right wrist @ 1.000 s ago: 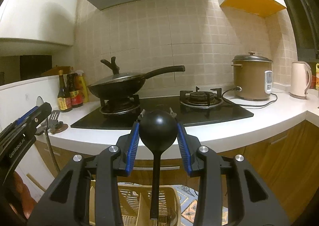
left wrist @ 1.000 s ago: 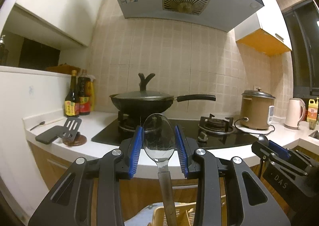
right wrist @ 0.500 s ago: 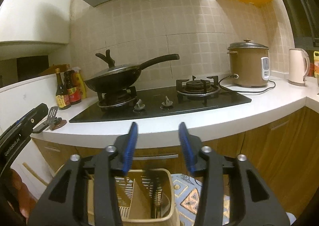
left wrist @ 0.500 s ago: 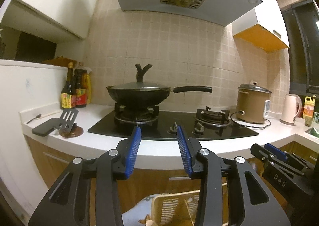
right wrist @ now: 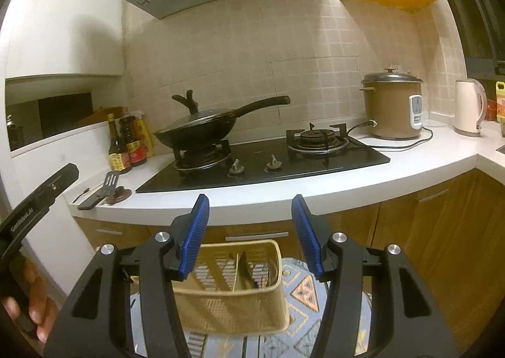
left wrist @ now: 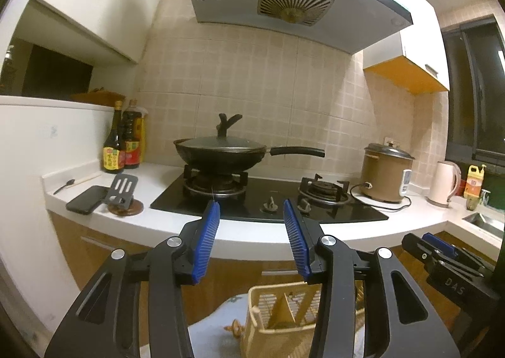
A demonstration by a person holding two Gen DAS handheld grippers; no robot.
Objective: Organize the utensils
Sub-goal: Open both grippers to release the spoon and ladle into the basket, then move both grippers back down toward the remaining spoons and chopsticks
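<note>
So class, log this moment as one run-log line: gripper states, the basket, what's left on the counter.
left gripper: open, empty | right gripper: open, empty | basket: below, dark utensil inside | slotted spatula: on counter

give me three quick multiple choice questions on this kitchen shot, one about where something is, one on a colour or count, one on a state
1. Where is the wok?
A. left burner
B. right burner
C. in the sink

2. What colour are the pads of the right gripper?
A. red
B. blue
C. green

3. What is the left gripper doing?
A. shut on a spoon
B. shut on a ladle
C. open and empty

Answers:
1 A, it sits on the stove's left burner.
2 B, both pads are blue.
3 C, its jaws stand apart with nothing between them.
</note>
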